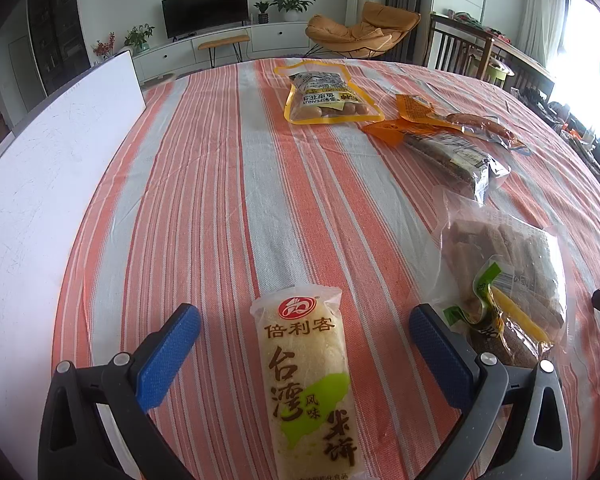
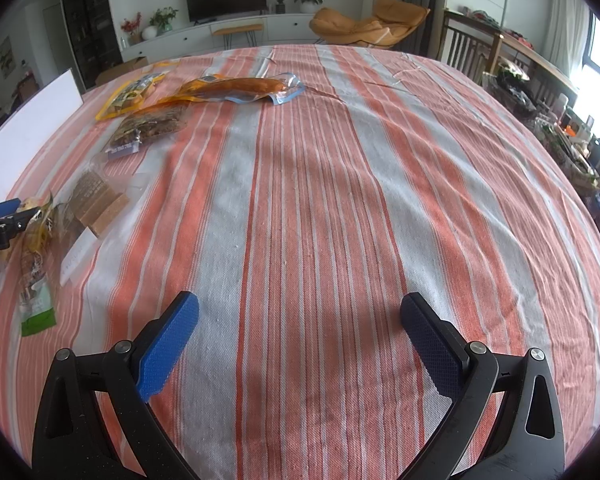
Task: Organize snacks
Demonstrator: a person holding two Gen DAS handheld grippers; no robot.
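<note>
A white rice-cracker packet (image 1: 308, 372) with a red logo lies on the striped tablecloth (image 1: 204, 184). My left gripper (image 1: 304, 314) is open and straddles it, with both blue pads clear of its sides. To the right lie a clear bag of brown wafers (image 1: 512, 256) and a green-yellow packet (image 1: 496, 312). Farther back are a yellow peanut bag (image 1: 328, 96), an orange sausage packet (image 1: 468, 120) and a dark bar packet (image 1: 456, 156). My right gripper (image 2: 300, 308) hangs open over bare cloth with nothing between its fingers. The snacks lie to its left, with the sausage packet (image 2: 240, 86) farthest back.
A white board (image 1: 40, 184) lies along the table's left side. In the right wrist view the wafers (image 2: 96, 200) and a green packet (image 2: 36, 280) sit beside the left gripper (image 2: 0, 216). Chairs and a cluttered shelf (image 2: 572, 148) stand beyond the right edge.
</note>
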